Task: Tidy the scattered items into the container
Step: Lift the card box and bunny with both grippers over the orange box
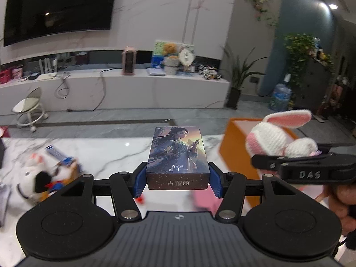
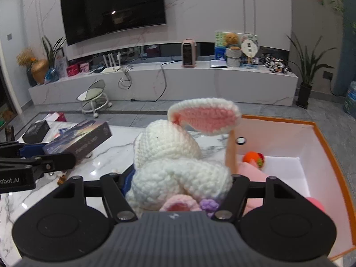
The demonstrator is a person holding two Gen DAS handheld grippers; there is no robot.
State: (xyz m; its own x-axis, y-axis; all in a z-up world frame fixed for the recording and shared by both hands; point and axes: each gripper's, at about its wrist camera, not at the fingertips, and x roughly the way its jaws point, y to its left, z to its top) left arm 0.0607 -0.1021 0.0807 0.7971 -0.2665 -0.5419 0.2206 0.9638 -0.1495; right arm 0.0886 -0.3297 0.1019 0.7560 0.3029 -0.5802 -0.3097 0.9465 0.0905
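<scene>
My left gripper [image 1: 177, 179] is shut on a dark picture-printed card box [image 1: 178, 155] and holds it above the marble table [image 1: 106, 153]. The box also shows in the right wrist view [image 2: 77, 141]. My right gripper [image 2: 178, 184] is shut on a white and pink crocheted rabbit [image 2: 175, 162], held beside the near-left corner of the orange-rimmed white container [image 2: 322, 155]. The rabbit also shows in the left wrist view [image 1: 280, 138], as does the container [image 1: 231, 146]. An orange toy [image 2: 253, 159] and a pink soft item [image 2: 253, 173] lie inside the container.
A white plush toy [image 1: 33, 182] and small packets [image 1: 60, 155] lie on the table's left part. A pink item [image 1: 202, 198] lies under my left gripper. A black box [image 2: 36, 131] sits at the table's far left. Beyond are grey floor, a stool [image 2: 93, 98] and a TV bench.
</scene>
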